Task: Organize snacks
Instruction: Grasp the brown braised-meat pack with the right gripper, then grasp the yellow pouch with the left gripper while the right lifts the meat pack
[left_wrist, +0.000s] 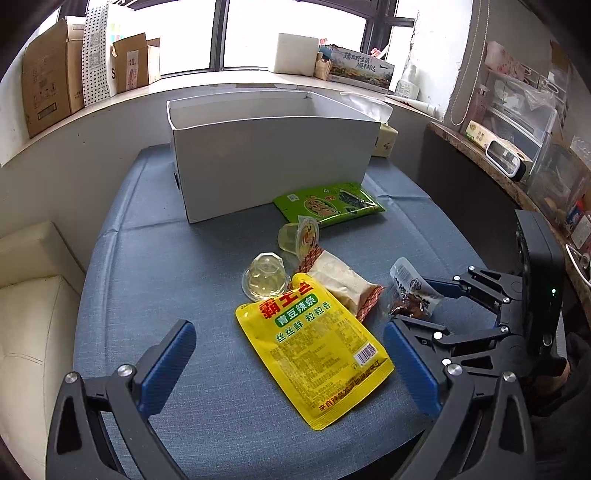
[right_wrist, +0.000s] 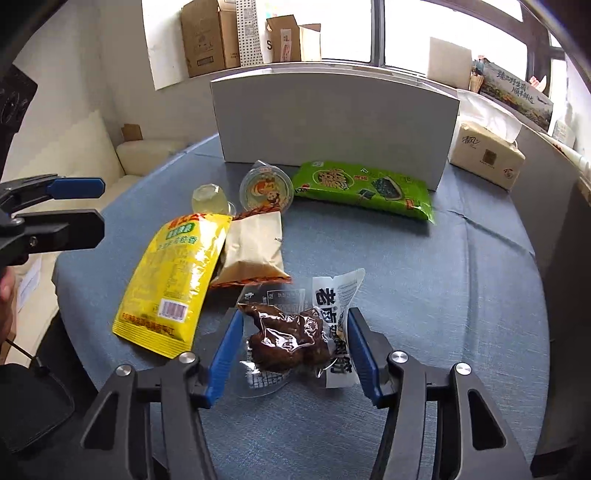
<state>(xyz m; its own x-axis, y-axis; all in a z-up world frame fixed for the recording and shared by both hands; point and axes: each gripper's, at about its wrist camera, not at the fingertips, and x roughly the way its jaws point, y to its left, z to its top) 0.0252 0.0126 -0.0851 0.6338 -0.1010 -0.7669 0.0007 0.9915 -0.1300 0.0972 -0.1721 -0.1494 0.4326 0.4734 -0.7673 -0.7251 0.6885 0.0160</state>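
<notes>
A: Left wrist view: nearest, the left gripper (left_wrist: 290, 354), jaws wide apart, empty, hovering over the yellow pouch (left_wrist: 314, 360); its long axis runs toward the white box (left_wrist: 273, 162) at the table (left_wrist: 147, 258) far edge.

B: Right wrist view: the right gripper (right_wrist: 293, 354) straddles the meat packet (right_wrist: 291, 339) near the table's front edge, blue fingers (right_wrist: 225, 354) half-closed, probably for lifting; whether they pinch it, I can't tell.

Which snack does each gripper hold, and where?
Left gripper: nothing. Right gripper: jaws around the clear meat packet's middle, grip uncertain.
</notes>
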